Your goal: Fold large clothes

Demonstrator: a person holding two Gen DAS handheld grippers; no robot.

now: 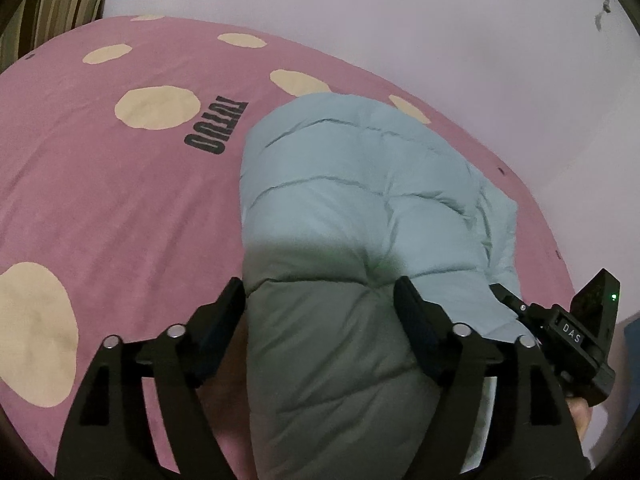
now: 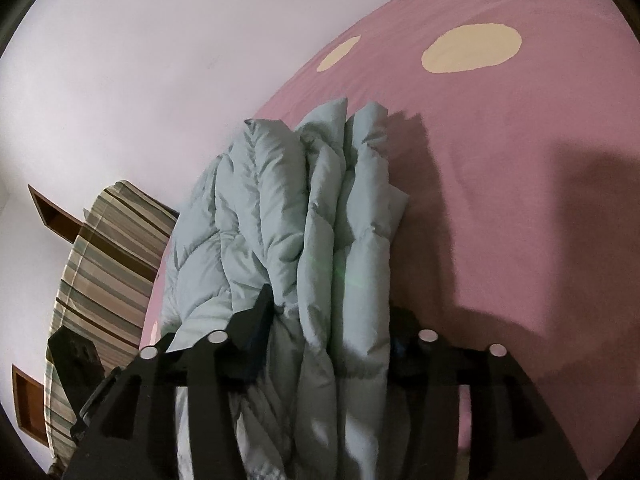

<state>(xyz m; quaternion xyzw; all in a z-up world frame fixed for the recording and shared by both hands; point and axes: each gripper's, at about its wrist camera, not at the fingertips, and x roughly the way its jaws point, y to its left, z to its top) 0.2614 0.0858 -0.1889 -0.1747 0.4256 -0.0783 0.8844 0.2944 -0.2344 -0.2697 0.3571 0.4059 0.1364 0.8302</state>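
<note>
A pale blue puffy quilted jacket [image 1: 360, 184] lies folded on a pink bed cover [image 1: 120, 200] with cream dots. My left gripper [image 1: 320, 296] hangs over the jacket's near end, its fingers wide apart with the padded cloth between them but not pinched. In the right wrist view the jacket's stacked folded layers [image 2: 320, 208] run between the fingers of my right gripper [image 2: 332, 312], which press the bundle from both sides. The right gripper also shows in the left wrist view [image 1: 576, 328] at the jacket's right edge.
A white wall [image 1: 400, 20] runs along the far side of the bed. A striped pillow [image 2: 108, 248] and a brown wooden headboard [image 2: 48, 208] stand at one end. The cover carries black lettering [image 1: 216, 124].
</note>
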